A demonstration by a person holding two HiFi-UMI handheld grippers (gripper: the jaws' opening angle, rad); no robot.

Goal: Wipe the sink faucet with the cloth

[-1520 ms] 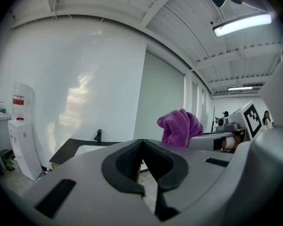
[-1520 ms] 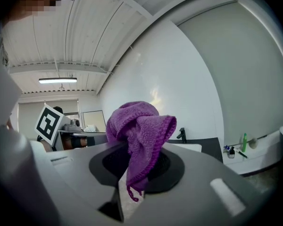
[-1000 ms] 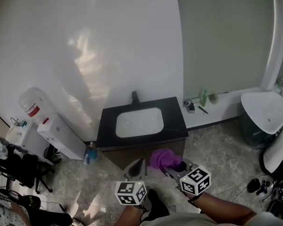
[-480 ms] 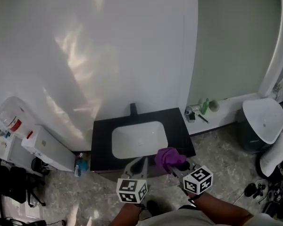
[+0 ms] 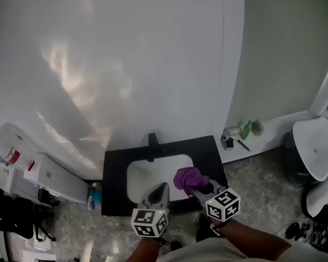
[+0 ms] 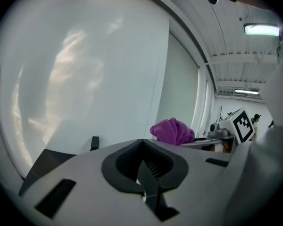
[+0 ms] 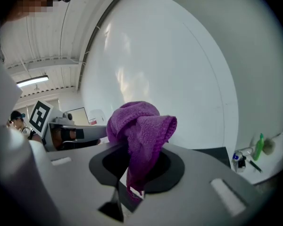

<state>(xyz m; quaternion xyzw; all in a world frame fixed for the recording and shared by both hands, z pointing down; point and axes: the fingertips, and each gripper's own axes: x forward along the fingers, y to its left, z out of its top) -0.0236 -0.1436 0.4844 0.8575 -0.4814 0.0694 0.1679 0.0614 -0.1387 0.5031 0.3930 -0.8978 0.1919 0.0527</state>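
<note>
Right hand-held gripper clamped on cloth, left hand-held gripper closed, empty; reach over sink to faucet, bunched end first.

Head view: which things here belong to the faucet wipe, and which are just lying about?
Job: cloth, gripped in the right tool; black faucet; sink basin.
Lying about: green bottle on the ledge; blue bottle on the floor; white-lidded bin; white box.
</note>
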